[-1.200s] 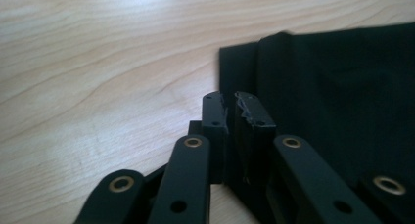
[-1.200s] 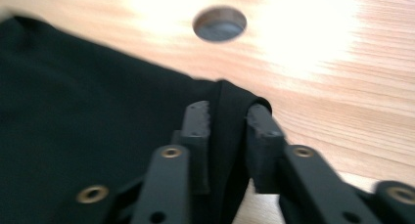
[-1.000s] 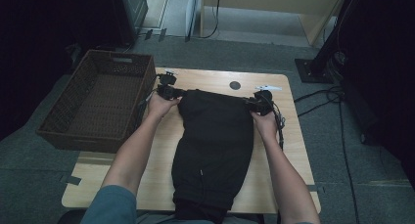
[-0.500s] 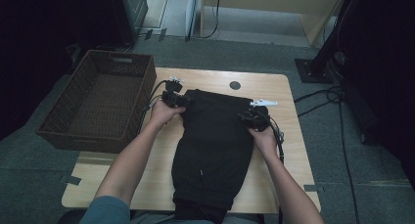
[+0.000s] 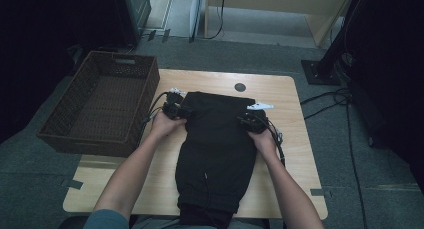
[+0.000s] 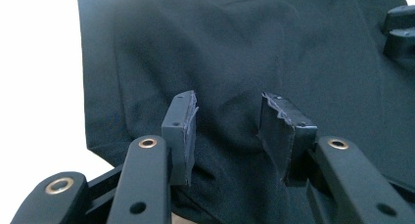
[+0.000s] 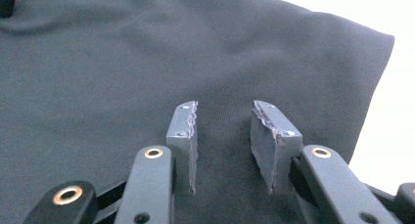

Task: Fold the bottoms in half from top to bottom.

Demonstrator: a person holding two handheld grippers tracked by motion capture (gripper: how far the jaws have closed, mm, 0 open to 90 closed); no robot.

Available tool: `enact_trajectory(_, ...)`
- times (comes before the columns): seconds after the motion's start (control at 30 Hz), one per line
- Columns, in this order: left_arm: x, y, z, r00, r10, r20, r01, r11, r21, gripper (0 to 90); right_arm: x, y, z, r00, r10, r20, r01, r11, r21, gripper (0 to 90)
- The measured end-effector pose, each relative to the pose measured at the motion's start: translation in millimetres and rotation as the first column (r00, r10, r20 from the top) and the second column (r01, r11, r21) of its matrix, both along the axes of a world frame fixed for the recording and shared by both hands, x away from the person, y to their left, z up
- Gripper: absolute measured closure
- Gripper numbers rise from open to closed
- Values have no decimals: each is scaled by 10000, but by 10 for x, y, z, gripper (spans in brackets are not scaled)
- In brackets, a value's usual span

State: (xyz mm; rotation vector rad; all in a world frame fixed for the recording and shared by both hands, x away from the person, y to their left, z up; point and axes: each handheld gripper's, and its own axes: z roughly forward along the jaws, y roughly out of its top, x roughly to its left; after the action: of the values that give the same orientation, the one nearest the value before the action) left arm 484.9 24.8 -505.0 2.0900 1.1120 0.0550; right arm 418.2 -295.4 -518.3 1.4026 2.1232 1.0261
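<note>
High view: a black garment (image 5: 216, 154) lies lengthwise down the middle of a light wooden table (image 5: 295, 154); its near end hangs over the table's near edge, its far end lies flat short of a small dark round spot (image 5: 240, 87) in the tabletop
Left gripper (image 5: 176, 110): at the garment's far left corner, held in the person's left hand (image 5: 162, 125); cable trailing off to the left
Right gripper (image 5: 251, 121): at the garment's right edge, slightly nearer the person than the left one; held in the right hand (image 5: 264, 139)
Left gripper view: jaws have just been opening; they stand moderately apart over the dark cloth (image 6: 235, 53), nothing pinched between the pads; cloth edge and pale tabletop to the left
Right gripper view: jaws have just been closing a little; a clear gap remains between the pads, which hover over flat cloth (image 7: 122, 62) without gripping it; the garment's corner sits at upper right
Basket (image 5: 65, 135): brown wicker, on the table's left side, beside the left gripper
</note>
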Motion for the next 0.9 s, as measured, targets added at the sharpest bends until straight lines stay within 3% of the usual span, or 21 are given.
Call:
enact_trajectory(0.03,-31,42,-3,9995,317,-31,-317,9995,-57,570,17,19,-3,10000,7,29,-8,10000,24,630)
enact_trajectory(0.1,-65,72,-3,9991,427,-17,-427,9991,-40,570,41,39,-5,10000,80,60,-80,10000,6,631)
enact_trajectory(0.2,-142,89,2,9994,240,243,-247,9994,256,569,73,57,-7,9997,210,103,-210,9998,-60,633)
enact_trajectory(0.27,-145,97,10,9996,200,181,-204,9995,249,562,85,57,-13,9998,159,112,-160,9998,77,631)
enact_trajectory(0.43,-58,179,83,9981,613,0,-613,9981,-109,481,136,13,51,9988,-16,-485,35,9992,396,587)
enact_trajectory(0.57,19,230,134,9959,889,153,-887,9960,-113,428,171,-80,93,9986,-350,-388,372,9977,570,539)
enact_trajectory(0.67,137,274,126,9936,1127,53,-1128,9936,80,392,255,-205,106,9961,-712,-522,760,9926,948,483)
enact_trajectory(0.8,203,260,59,9927,1209,24,-1210,9919,380,378,337,-241,90,9945,-876,-570,917,9929,755,462)
enact_trajectory(0.9,229,257,21,9922,1249,21,-1249,9917,298,369,400,-244,83,9935,-928,-656,978,9922,772,440)
